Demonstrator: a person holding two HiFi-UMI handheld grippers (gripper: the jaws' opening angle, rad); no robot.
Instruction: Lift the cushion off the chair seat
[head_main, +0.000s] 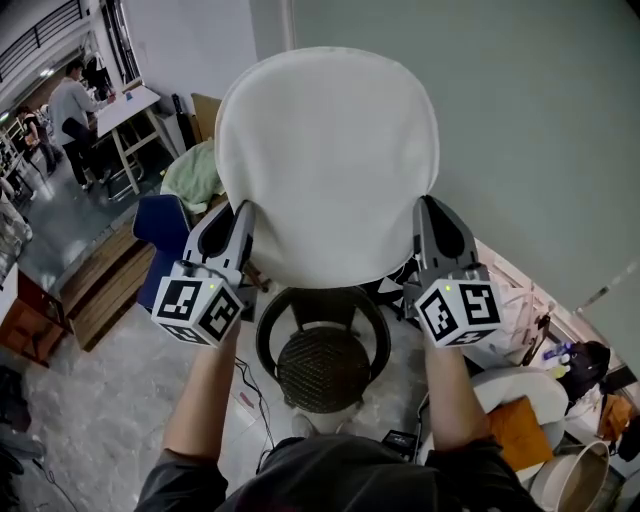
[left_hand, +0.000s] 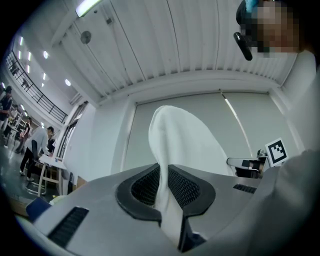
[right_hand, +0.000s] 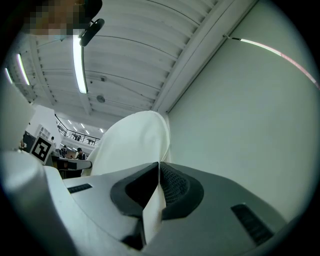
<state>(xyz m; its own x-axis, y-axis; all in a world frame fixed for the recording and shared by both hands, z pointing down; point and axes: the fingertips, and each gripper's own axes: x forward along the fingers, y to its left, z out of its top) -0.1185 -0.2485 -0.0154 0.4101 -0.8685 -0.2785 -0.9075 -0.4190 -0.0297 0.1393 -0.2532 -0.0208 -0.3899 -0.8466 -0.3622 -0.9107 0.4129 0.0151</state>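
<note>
Cushion (head_main: 325, 165): held crosswise between my claws, clear above the seat (head_main: 322, 368).
Left claw (head_main: 241, 214): clamped on its edge.
Right claw (head_main: 429, 208): clamped likewise.

Cushion (head_main: 327, 160) hangs clear above the chair seat (head_main: 322, 368), directly over it. Left tongs (head_main: 241, 214) grip its left edge and right tongs (head_main: 429, 208) its right edge. Wall (head_main: 540, 120) stands behind the cushion. Desk (head_main: 128, 108) stands well apart at far left, with a person (head_main: 70, 105) beside it.

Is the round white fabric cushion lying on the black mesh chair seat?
No, the left gripper and right gripper hold the round white cushion above the bare black mesh seat.
</note>
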